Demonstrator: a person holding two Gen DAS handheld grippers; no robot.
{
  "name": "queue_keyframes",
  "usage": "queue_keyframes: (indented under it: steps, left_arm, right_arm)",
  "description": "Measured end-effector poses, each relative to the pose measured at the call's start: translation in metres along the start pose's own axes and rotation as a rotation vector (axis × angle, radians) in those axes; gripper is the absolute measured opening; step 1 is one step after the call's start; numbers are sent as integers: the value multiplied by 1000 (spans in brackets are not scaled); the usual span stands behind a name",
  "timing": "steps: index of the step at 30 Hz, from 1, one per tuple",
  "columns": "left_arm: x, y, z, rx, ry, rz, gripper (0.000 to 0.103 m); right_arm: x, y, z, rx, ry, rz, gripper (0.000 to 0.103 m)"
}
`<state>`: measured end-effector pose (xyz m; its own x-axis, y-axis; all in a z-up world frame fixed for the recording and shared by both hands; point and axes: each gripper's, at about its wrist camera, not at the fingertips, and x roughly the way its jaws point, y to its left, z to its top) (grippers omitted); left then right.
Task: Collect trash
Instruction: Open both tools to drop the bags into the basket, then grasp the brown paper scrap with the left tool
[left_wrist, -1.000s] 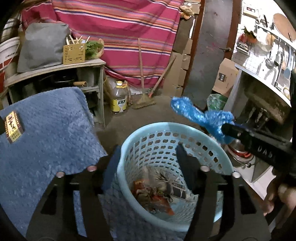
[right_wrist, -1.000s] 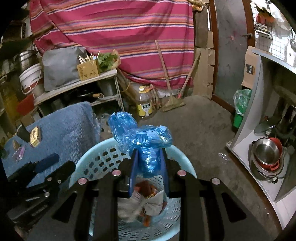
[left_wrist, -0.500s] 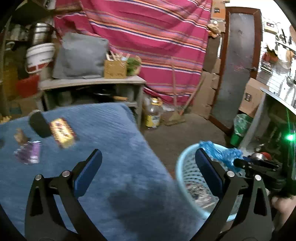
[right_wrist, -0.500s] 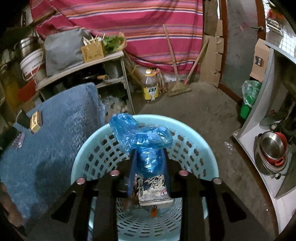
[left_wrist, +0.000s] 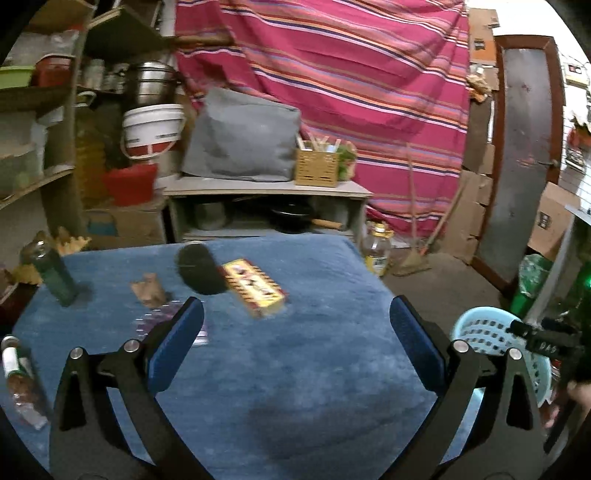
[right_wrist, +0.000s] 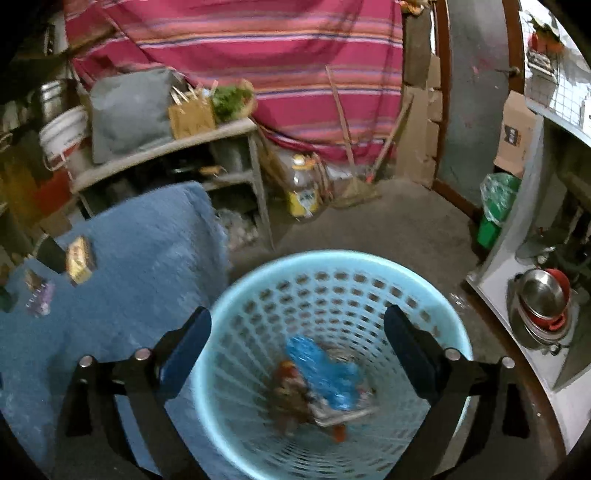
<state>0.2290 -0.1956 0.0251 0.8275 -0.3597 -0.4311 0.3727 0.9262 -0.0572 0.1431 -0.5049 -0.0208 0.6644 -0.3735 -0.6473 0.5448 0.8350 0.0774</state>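
A blue fleecy cloth-covered table (left_wrist: 295, 369) fills the left wrist view, its near edge cut off. Beside it on the floor stands the pale blue perforated plastic basket (right_wrist: 369, 269), blurred. The left gripper (left_wrist: 295, 328) hangs spread wide over the cloth, holding nothing; the right gripper (right_wrist: 297, 334) gapes equally wide above the basket. A crumpled blue plastic bag (right_wrist: 321, 373) lies inside among smeared, unreadable wrappers. On the cloth lie a yellow-red printed carton (left_wrist: 255, 286), a black oval object (left_wrist: 197, 269), and a purple wrapper (left_wrist: 166, 321) partly hidden by a finger.
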Motion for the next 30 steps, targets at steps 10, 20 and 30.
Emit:
queue_keyframes:
  steps: [10,20,30]
  left_arm:
    - [-3,84,-4,-70,25,130,97]
    - [6,152,-18,-41,62,285,97]
    - [30,211,-22,-130,120,342,97]
  right_arm:
    - [1,104,-1,-65,-25,99,96]
    - [13,187,-9,-195,-47,91,98]
    - [24,229,-4,-163,-55,221,98]
